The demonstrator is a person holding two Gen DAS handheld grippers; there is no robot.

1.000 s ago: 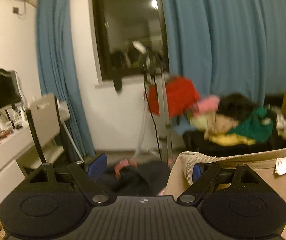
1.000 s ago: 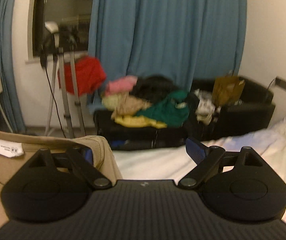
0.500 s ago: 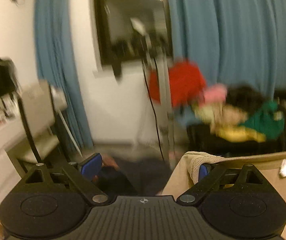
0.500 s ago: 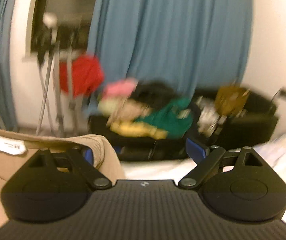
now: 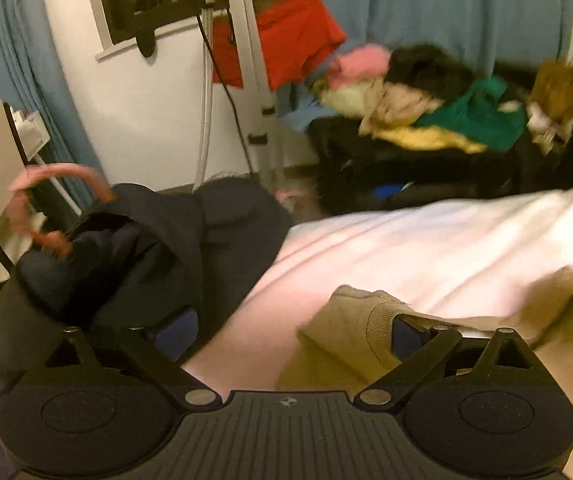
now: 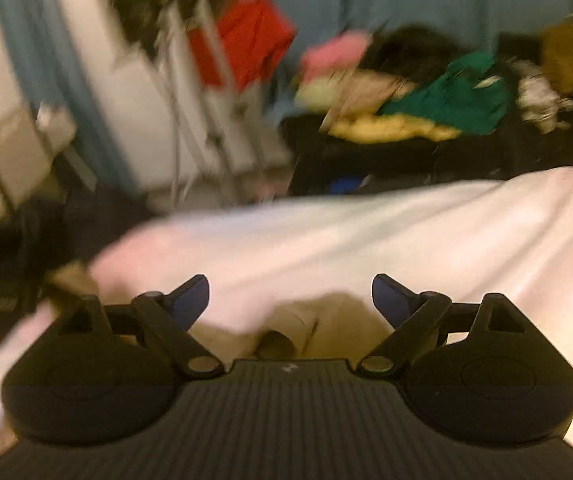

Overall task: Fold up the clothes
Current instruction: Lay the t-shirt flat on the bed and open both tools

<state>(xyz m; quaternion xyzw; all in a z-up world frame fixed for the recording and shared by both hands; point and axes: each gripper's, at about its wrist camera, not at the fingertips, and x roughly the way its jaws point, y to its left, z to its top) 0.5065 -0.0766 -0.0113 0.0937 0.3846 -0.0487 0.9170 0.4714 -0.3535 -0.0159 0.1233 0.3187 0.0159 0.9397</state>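
A tan garment (image 5: 350, 332) with a ribbed collar lies crumpled on the white bed sheet (image 5: 446, 240). My left gripper (image 5: 286, 328) hovers just over it, and its jaws are opening. The collar is hooked over the right finger (image 5: 400, 330), and the left finger stands well clear, so no pads press on the cloth. In the blurred right wrist view, my right gripper (image 6: 290, 300) is open above the sheet (image 6: 406, 232). A fold of the tan garment (image 6: 326, 332) lies low between its fingers, untouched.
A dark garment (image 5: 174, 240) with a pink hanger (image 5: 58, 172) is heaped at the bed's left edge. Beyond the bed, a black sofa holds a pile of coloured clothes (image 5: 446, 120). A red garment (image 5: 286, 36) hangs by a white stand (image 5: 246, 60).
Both grippers dropped and tipped downward towards the bed. The tan garment went from hanging to lying on the sheet. Its collar slid off the right gripper's finger, and the left jaws widened.
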